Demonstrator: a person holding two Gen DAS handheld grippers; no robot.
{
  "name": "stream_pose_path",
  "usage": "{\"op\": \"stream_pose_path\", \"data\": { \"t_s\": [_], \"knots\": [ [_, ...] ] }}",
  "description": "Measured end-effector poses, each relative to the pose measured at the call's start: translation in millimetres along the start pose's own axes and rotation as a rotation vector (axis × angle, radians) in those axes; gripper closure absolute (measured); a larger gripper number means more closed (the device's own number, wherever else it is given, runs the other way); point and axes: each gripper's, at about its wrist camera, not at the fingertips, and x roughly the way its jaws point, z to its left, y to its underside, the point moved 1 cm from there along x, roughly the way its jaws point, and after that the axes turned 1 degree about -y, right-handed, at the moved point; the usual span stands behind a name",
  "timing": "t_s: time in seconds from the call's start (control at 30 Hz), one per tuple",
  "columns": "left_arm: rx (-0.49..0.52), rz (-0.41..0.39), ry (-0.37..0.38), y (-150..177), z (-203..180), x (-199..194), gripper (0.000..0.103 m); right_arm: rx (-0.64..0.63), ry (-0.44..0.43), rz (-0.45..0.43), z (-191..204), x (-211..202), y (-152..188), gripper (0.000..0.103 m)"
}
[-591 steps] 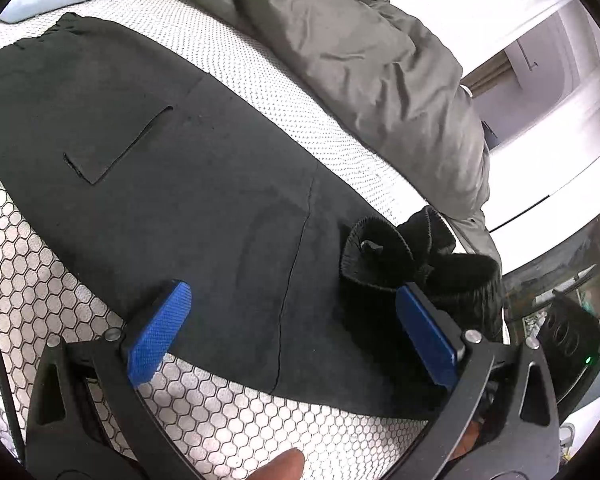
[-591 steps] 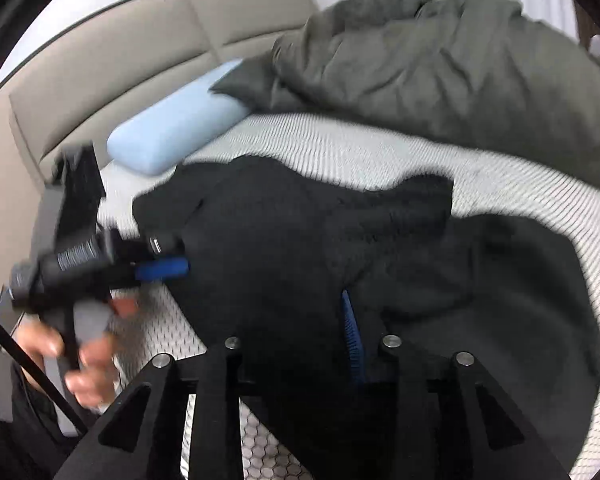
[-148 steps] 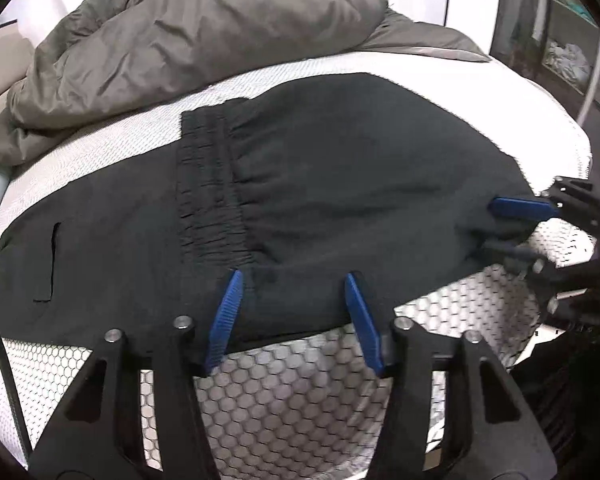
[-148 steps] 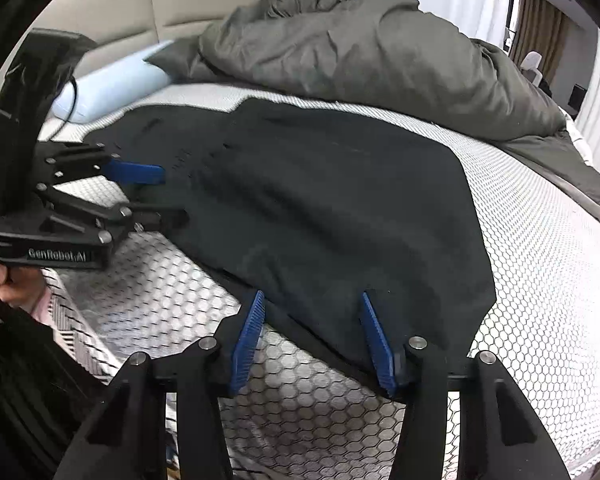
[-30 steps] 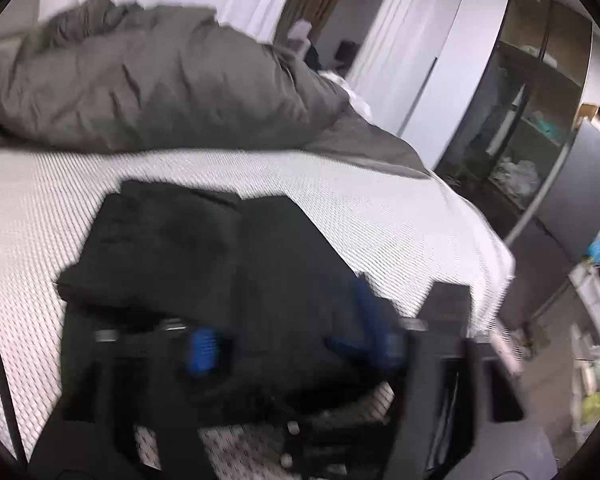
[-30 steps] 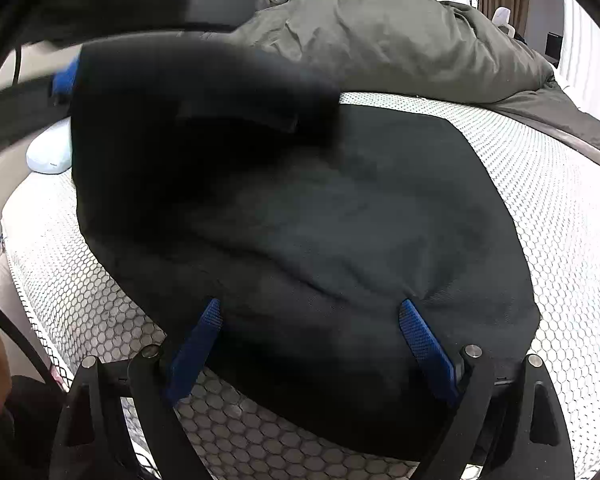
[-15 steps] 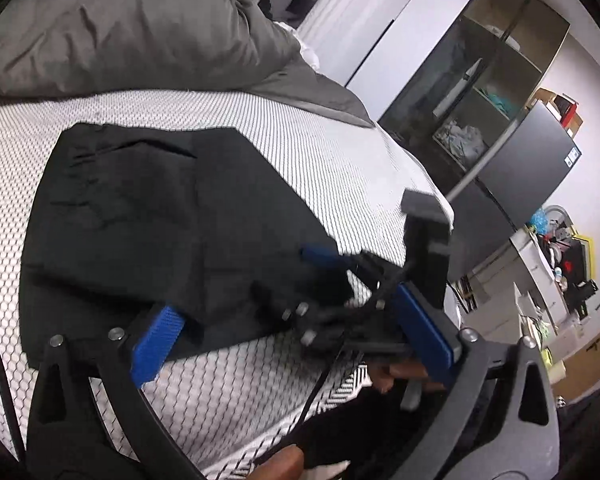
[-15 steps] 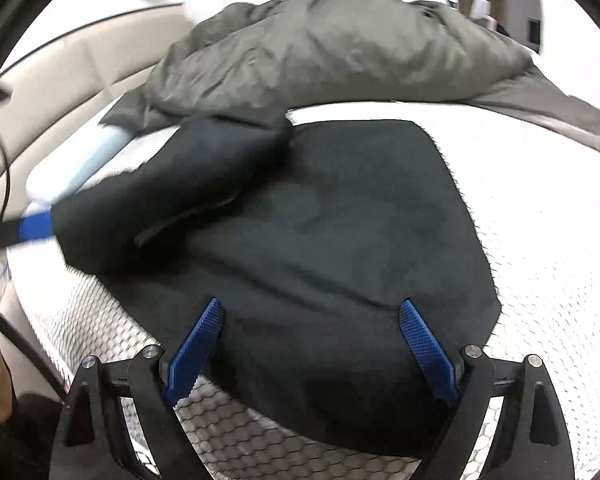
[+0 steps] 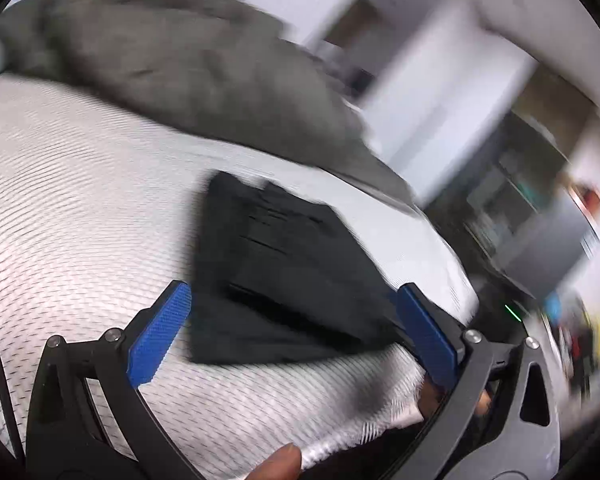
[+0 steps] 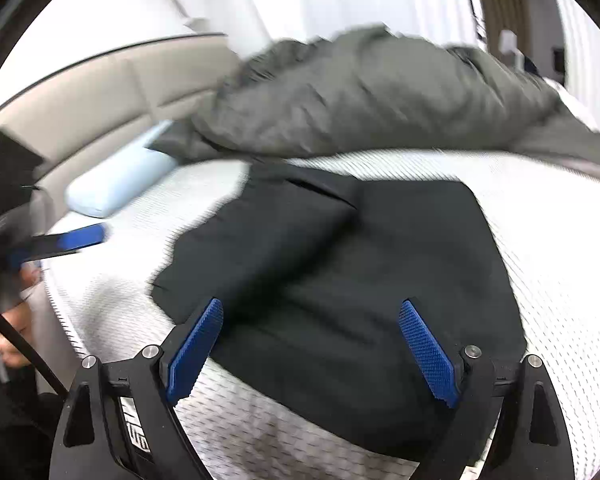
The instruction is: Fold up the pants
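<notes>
Honeycomb-textured bed; folded black pants

Left wrist camera: sits behind left gripper, looks forward and down across bed from its near edge, toward grey duvet and dark cabinet beyond bed's end. Picture blurred. Pants close ahead, between its fingers.

Right wrist camera: behind right gripper, aimed down over pants toward headboard, pillow, duvet. Close range. Left gripper at left edge.

Shared: pants, bed, duvet.
</notes>
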Motion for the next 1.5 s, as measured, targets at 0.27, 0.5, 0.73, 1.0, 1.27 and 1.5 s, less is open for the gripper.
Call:
{"op": "stream_pose_path", "data": {
  "t_s": [0.27, 0.5, 0.73, 1.0, 1.27, 1.5],
  "knots": [
    [-0.081, 0.108, -0.352, 12.7, 51.7, 37.5, 0.001, -0.216, 0.02, 0.07, 71.5, 46.3, -13.4, 0.011],
    [-0.099, 0.179, -0.386, 19.2, 69.9, 47.8, 0.001, -0.312, 0.295, 0.108, 93.7, 92.1, -5.5, 0.02],
    [-0.093, 0.185, -0.389, 17.5, 66.8, 62.2, 0.001, -0.277, 0.34, 0.027, 81.0, 73.1, -4.3, 0.072],
    [-0.088, 0.184, -0.392, 11.3, 55.9, 71.6, 0.001, 0.364, 0.2, -0.136, -67.6, -30.9, 18.9, 0.028],
    [-0.079, 0.175, -0.375, 10.2, 37.5, 73.6, 0.001, 0.456, 0.249, -0.156, -123.4, -81.4, 38.4, 0.029],
    [0.021, 0.21, -0.408, 18.2, 19.1, 91.7, 0.001, 0.35, -0.054, -0.027, -78.0, -44.9, 23.3, 0.031]
  ]
}}
